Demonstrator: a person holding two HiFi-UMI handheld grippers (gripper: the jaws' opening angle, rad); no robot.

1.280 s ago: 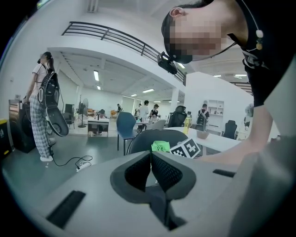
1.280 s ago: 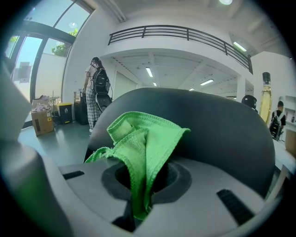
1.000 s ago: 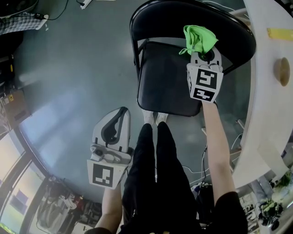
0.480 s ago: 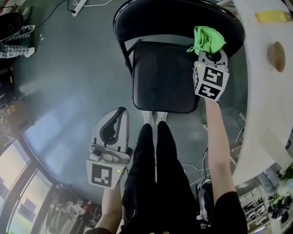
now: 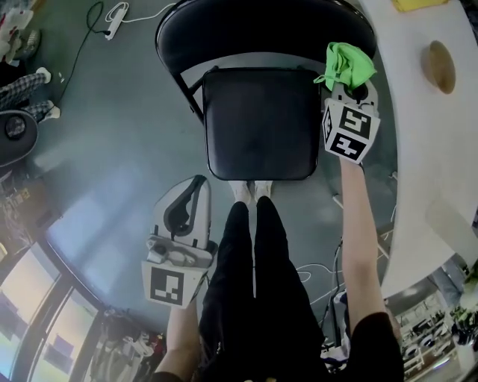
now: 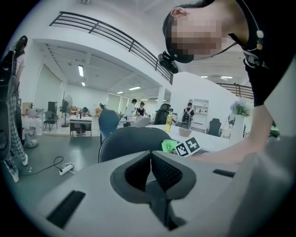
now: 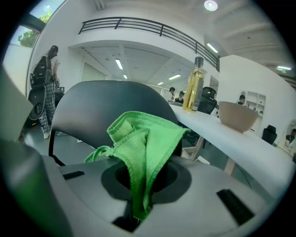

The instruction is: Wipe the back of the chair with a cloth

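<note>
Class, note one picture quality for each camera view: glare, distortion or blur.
Head view: a pale patch of glare on the floor. Left gripper view: dark rounded corners from the wide lens, a mosaic patch at top. Right gripper view: cloth sharp, ceiling light blown out.

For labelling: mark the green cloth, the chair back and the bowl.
green cloth point(image 5: 346, 63): head view, middle of the bunched fabric.
chair back point(image 5: 254, 30): head view, centre of the backrest.
bowl point(image 7: 237, 116): right gripper view, outer wall.
</note>
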